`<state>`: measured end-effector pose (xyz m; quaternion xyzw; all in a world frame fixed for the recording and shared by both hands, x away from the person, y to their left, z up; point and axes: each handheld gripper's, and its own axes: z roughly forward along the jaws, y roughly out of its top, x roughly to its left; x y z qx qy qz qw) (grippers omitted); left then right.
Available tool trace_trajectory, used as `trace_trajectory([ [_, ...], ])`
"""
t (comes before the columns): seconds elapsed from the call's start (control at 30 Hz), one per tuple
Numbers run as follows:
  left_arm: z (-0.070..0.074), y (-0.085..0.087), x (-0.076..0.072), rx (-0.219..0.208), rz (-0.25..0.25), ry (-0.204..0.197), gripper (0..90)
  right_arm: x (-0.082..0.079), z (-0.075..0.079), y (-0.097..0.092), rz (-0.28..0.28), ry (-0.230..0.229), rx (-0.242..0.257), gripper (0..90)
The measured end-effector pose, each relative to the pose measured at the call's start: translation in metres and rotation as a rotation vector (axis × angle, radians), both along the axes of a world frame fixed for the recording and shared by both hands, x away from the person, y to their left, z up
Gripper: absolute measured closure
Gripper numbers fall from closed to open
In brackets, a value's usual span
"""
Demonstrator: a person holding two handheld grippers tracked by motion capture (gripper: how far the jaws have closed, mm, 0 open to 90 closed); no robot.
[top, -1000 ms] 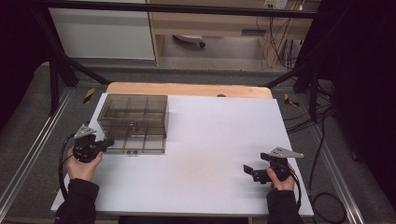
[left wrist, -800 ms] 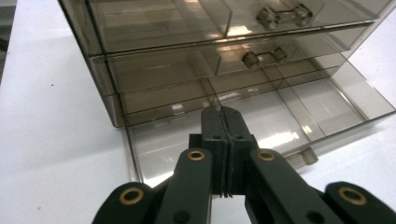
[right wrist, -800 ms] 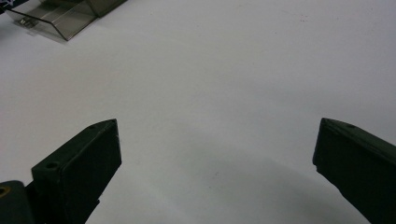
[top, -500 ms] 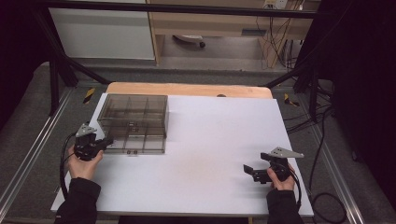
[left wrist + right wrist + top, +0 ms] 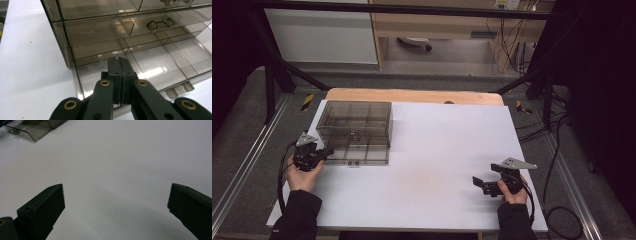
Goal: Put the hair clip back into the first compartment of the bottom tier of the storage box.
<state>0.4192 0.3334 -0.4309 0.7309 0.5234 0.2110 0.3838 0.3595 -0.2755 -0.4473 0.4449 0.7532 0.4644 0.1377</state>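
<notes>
At the table's left side, the smoky clear drawer cabinet [image 5: 354, 131] sits on the white tabletop [image 5: 442, 150], its back close to the wooden strip [image 5: 412, 95] along the far edge. The lowest drawer [image 5: 150, 67] is pulled out toward the person, w/ its front lip [image 5: 178, 88] just short of the near-left table edge. Left gripper [image 5: 326, 151] is at the cabinet's front-left corner; in the left gripper view [image 5: 120, 67] the jaws are pressed together, nothing between them, tips over the pulled-out drawer; can't tell if touching. Right gripper [image 5: 478, 183] rests near the front-right corner, well apart from the cabinet, jaws spread wide over bare white surface [image 5: 115, 202]. Between the two grippers lies open tabletop. Black frame rails [image 5: 242, 170] and cables [image 5: 557, 150] flank both table sides.
</notes>
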Motion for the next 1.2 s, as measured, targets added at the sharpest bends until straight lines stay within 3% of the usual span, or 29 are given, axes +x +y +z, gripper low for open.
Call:
trace_trajectory([
  [0.5,-0.007,0.000,0.004,0.013,-0.008,0.023,89.3,0.000,0.000,0.000,0.002,0.004,-0.002,1.8],
  [1.2,-0.013,0.002,0.007,0.011,-0.002,0.020,87.8,0.000,0.000,0.000,0.000,-0.001,-0.001,1.8],
])
